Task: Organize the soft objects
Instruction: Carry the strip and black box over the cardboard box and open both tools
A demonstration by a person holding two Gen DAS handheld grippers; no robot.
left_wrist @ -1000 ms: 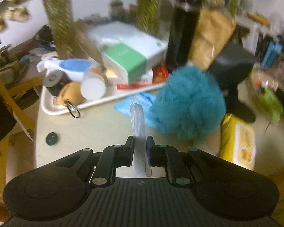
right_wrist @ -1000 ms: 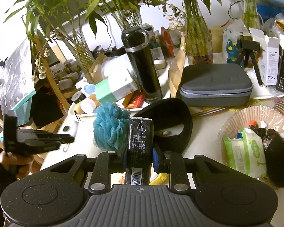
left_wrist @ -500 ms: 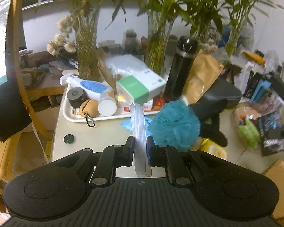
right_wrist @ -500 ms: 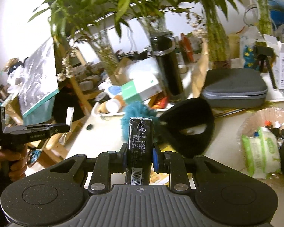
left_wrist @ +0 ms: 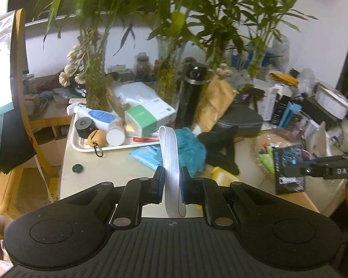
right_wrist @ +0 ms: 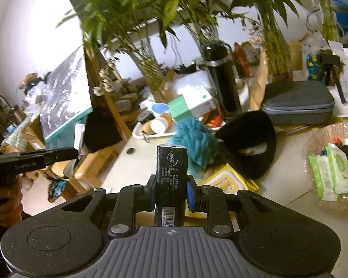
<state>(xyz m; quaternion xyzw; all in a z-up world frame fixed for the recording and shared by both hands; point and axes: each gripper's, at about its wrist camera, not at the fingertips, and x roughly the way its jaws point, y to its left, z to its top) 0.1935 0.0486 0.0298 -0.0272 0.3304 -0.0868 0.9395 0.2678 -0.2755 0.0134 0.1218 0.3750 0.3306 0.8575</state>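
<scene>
My left gripper (left_wrist: 170, 180) is shut on a white elastic band (left_wrist: 170, 153) that stands up between its fingers. My right gripper (right_wrist: 171, 190) is shut on a black tissue pack (right_wrist: 171, 173); the pack also shows at the right of the left wrist view (left_wrist: 288, 164). Both are held above and away from the table. A teal bath pouf (left_wrist: 191, 151) (right_wrist: 194, 139) lies on the table beside black earmuffs (right_wrist: 248, 146) (left_wrist: 220, 143). A yellow wipes pack (right_wrist: 229, 181) lies in front of them.
A white tray (left_wrist: 85, 147) holds bottles and a green-white box (left_wrist: 148, 117). A black flask (right_wrist: 222, 81), a grey case (right_wrist: 297, 103), vases of bamboo, and a clear bowl (right_wrist: 322, 134) with green wipes (right_wrist: 331, 169) crowd the table. A wooden chair (left_wrist: 18, 115) stands left.
Both grippers have pulled back and up from the table, so the pouf and tray look smaller and farther. Each keeps its hold on its object.
</scene>
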